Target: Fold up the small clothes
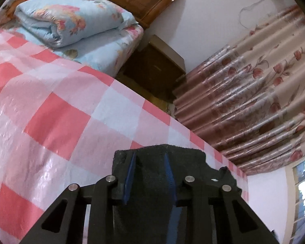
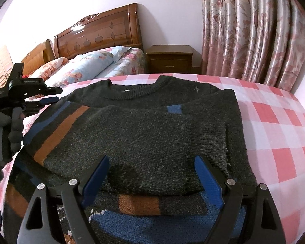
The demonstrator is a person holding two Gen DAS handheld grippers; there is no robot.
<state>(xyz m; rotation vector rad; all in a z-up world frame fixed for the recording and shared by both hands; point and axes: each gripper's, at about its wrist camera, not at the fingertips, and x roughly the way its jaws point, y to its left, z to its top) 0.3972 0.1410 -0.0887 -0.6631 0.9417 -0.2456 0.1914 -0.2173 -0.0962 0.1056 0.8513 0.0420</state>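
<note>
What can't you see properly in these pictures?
1. Left gripper fingertips, left wrist view: the sweater drapes over them, so I can't tell whether they pinch it.
2. Sweater's near end, right wrist view: partly behind the open right gripper and cut off by the picture's bottom edge.
3. The person, right wrist view: only a gloved hand shows at the left edge.

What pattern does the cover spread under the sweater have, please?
Pink, red and white checks on the cover, clearest in the right wrist view.
</note>
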